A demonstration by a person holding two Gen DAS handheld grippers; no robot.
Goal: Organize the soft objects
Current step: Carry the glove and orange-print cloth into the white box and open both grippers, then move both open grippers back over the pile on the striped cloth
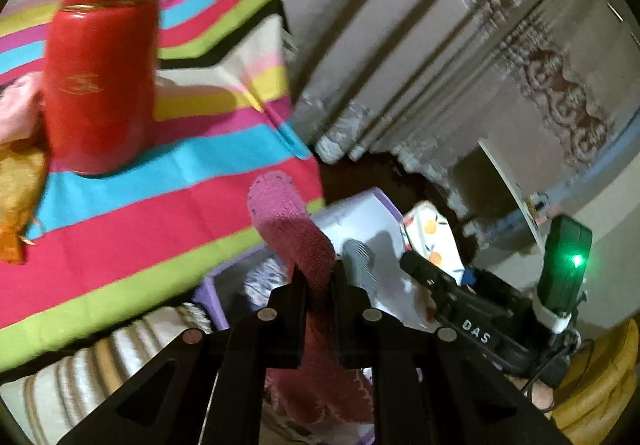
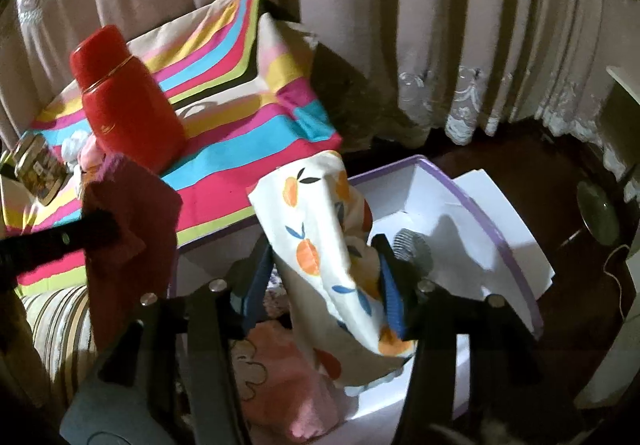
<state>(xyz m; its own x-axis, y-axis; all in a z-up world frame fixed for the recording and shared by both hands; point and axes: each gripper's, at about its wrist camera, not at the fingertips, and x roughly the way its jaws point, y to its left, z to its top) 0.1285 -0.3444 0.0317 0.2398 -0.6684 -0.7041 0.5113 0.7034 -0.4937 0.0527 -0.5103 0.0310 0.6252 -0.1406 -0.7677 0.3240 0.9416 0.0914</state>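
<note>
Black plastic arms with round metal rivets fill the bottom of both wrist views. From the left wrist, the left gripper has its fingers drawn narrow and pinched on a pink knitted cloth, a coarse-woven strip that rises between them in a rounded tongue and hangs down behind them in folds. To its left lies the surface under a smooth striped cloth in pink, blue, lime and yellow bands, and on it stands a glossy red flask, cylindrical with a thin gold ring below its cap. Right of the pink cloth sits the right gripper, seen from outside, above a white box with a lilac rim. From the right wrist, the right gripper has its blue-padded fingers about half apart, with a soft white cloth printed with oranges draped between them in a loose cone; the blur hides whether the pads press it. It hangs over the white box, whose stiff flat walls look like card. Pleated pale curtains with lace hems hang behind.
</note>
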